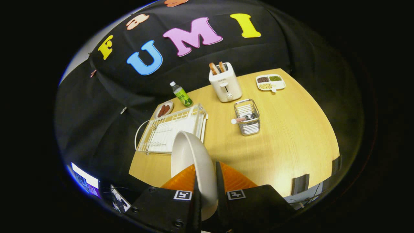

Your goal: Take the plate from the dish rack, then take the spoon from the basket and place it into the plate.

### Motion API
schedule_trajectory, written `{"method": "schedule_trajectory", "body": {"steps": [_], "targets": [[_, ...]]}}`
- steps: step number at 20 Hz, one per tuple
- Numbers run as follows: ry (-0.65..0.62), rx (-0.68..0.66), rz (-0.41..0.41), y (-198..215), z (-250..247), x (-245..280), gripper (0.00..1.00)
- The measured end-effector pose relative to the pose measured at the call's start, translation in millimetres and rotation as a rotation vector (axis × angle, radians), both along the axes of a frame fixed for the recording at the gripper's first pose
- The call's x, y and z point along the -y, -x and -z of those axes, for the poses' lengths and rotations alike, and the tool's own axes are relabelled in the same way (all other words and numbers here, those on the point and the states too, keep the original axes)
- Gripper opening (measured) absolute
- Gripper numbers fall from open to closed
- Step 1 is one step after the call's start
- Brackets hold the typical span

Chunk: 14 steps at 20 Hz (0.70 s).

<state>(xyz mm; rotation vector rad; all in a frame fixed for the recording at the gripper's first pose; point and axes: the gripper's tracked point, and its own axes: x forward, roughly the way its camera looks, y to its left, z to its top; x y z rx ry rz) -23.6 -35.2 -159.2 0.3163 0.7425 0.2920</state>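
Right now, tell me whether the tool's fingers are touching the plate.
Touching. The gripper view shows the white plate held on edge between the tool's two orange fingers, both pressed against it, above the table near the dish rack.

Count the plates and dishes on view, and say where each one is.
3. The white round plate is clamped upright between the tongs. The small plate of sausages lies behind the white wire dish rack. The white divided dish sits beyond the cream toaster.

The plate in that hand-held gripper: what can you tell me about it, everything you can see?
The plate is plain white, round and smooth, with a raised rim; it looks like ceramic or plastic. It is held on edge, clear of the wooden table, its rim pinched between the two orange fingers of the hand-held gripper, which is shut on it. Nothing lies in it. Just beyond it stands the white wire dish rack.
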Motion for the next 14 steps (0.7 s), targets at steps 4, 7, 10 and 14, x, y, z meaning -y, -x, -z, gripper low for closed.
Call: {"method": "schedule_trajectory", "body": {"steps": [4,7,10,14], "targets": [[-0.014,-0.079,-0.001,-12.1,40.3,23.6,0.25],[-0.034,-0.125,-0.021,-34.4,62.9,30.4,0.24],[-0.052,-0.171,-0.070,-57.1,87.1,28.9,0.24],[-0.065,-0.250,-0.122,-76.3,125.6,24.3,0.25]]}}
